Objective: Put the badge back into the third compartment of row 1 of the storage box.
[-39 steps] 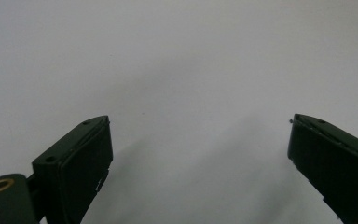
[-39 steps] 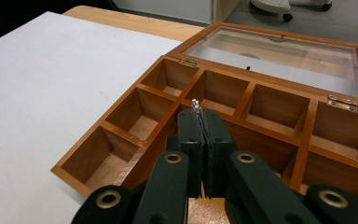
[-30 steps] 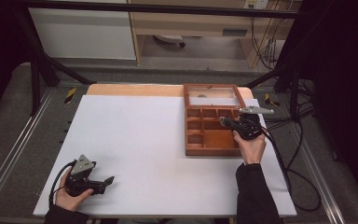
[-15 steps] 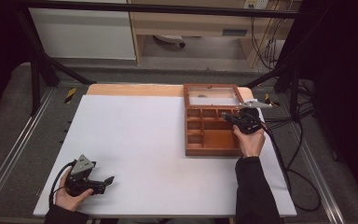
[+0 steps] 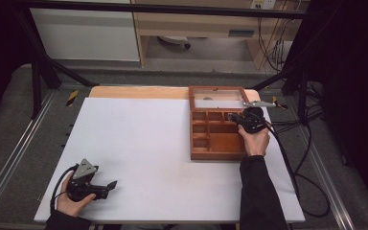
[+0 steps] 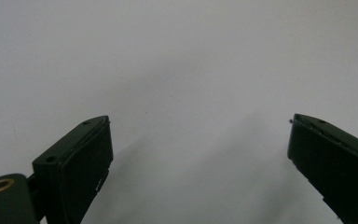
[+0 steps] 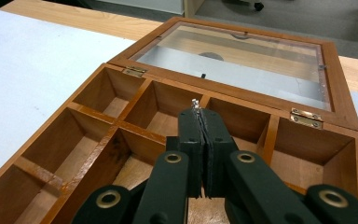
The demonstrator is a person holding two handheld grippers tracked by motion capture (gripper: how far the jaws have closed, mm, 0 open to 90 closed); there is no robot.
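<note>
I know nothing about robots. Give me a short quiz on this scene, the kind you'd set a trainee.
1. True or false: the left tongs stand open above the white table.
2. The right tongs, over the wooden box, are: A) wide open, B) shut, C) clamped on a hinge.
3. Fill in: the box's glass lid is swung ____.
Key: 1 true; 2 B; 3 open.

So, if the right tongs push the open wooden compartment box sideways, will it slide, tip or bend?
The brown wooden compartment box is low, wide and flat on the white table sheet, so it would probably slide, not tip. Its joined dividers look rigid, so bending seems unlikely. The glass-paned lid lies open behind on small brass hinges; pushing there could strain them, and the pane looks fragile.
</note>
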